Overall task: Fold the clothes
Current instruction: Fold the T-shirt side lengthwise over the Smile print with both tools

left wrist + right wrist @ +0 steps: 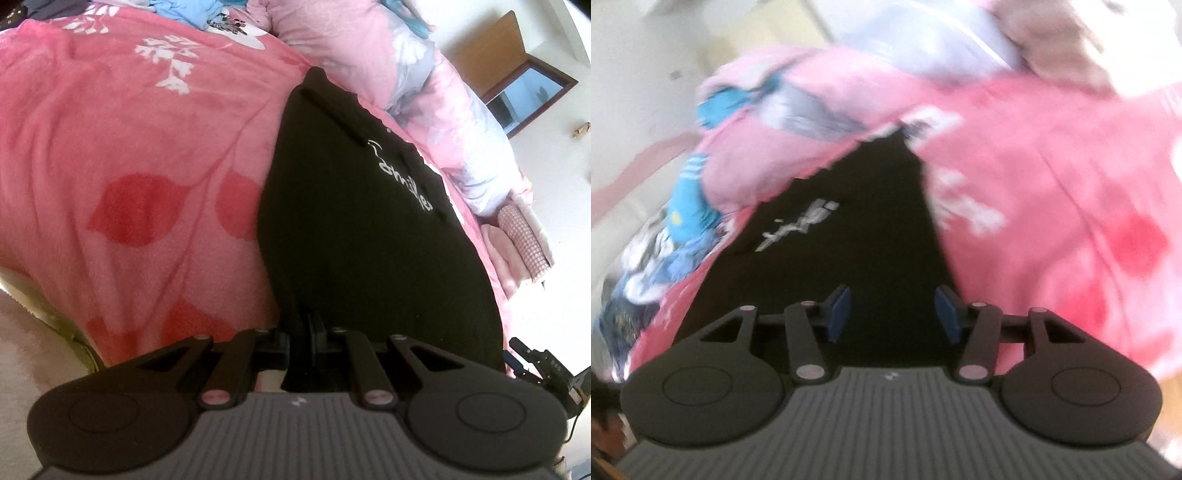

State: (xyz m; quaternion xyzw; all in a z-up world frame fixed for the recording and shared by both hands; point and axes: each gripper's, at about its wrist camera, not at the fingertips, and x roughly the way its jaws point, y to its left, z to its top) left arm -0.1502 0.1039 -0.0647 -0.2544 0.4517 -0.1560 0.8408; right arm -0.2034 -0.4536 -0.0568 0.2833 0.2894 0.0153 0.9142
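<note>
A black garment (362, 229) with white lettering lies on the pink floral blanket (129, 155), stretching away from my left gripper (301, 328). The left jaws are shut on the garment's near edge, with black cloth pinched between them. In the blurred right wrist view the same black garment (871, 221) lies ahead and under my right gripper (892, 314). The right jaws stand wide open, blue pads (840, 314) showing, with only cloth beneath them. The other gripper (543, 365) shows at the left view's right edge, just off the garment's corner.
A rolled pink and grey quilt (424, 66) runs along the far side of the bed. Blue clothes (192, 11) are heaped at the head, also seen as a blue pile (683, 214). Folded pink checked cloth (521, 240) lies at the bed's edge. A wooden-framed window (524, 96) is beyond.
</note>
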